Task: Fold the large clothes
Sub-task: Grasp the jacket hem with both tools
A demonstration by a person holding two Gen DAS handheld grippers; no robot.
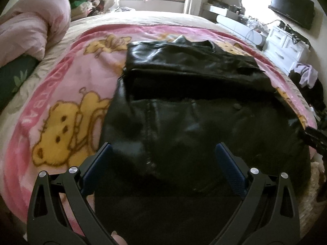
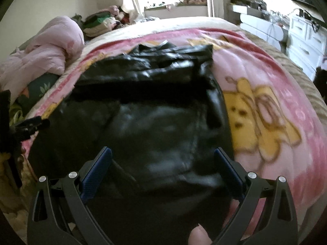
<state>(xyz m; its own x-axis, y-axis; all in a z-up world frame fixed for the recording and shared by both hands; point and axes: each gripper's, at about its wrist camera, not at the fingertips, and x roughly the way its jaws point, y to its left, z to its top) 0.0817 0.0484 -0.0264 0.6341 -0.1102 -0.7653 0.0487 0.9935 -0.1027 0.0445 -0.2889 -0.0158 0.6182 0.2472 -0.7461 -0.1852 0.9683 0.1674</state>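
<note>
the left gripper (image 1: 163, 153) is spread wide and holds nothing, poised over the near part of a black leather jacket (image 1: 184, 110). the right gripper (image 2: 162, 157) is likewise spread over the same jacket (image 2: 155, 112). the jacket lies on a pink bear-print blanket (image 1: 67, 94) on the bed, its far part folded over. a pink duvet (image 1: 34, 24) is bunched at the left.

Your two wrist views look forward and down past wide-apart jaws, close over the black leather coat (image 1: 184, 106) (image 2: 153, 106); both share it, the pink blanket (image 1: 67, 85) (image 2: 276, 77) and the far window.
</note>
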